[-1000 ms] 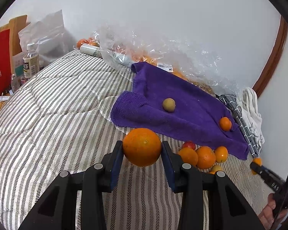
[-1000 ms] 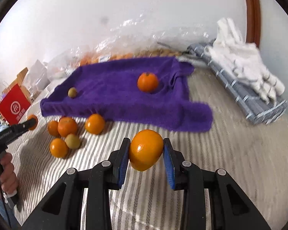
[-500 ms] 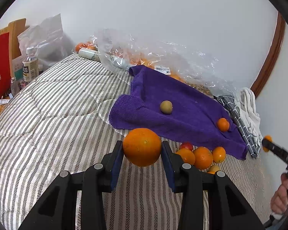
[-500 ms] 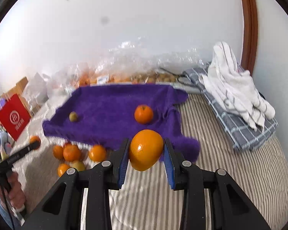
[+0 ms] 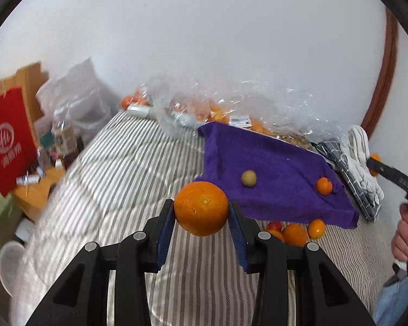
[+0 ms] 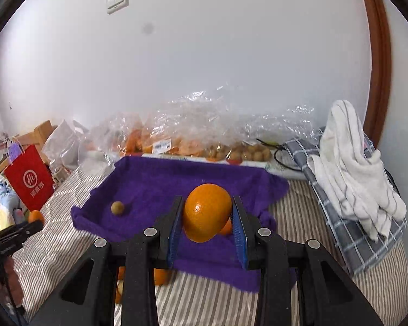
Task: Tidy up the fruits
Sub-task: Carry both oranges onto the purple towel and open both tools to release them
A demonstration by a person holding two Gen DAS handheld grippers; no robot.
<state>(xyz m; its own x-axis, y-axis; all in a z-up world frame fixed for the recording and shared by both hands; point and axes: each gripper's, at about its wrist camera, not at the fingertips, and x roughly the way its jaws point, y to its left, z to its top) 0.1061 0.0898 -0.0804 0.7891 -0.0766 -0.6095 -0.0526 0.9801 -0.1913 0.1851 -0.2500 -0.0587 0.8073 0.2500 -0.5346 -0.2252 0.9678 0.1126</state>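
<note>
Oranges clamped: large orange [image 5: 201, 207] between left gripper [image 5: 201, 218] pads, second orange [image 6: 207, 212] between right gripper [image 6: 207, 221] pads, both above purple towel's [image 6: 160, 187] near edge.

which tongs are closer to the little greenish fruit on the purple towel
Left, as best I can judge. The left tongs, holding an orange, sit off the towel's near-left corner beside the greenish fruit. The right tongs sit further right.
</note>
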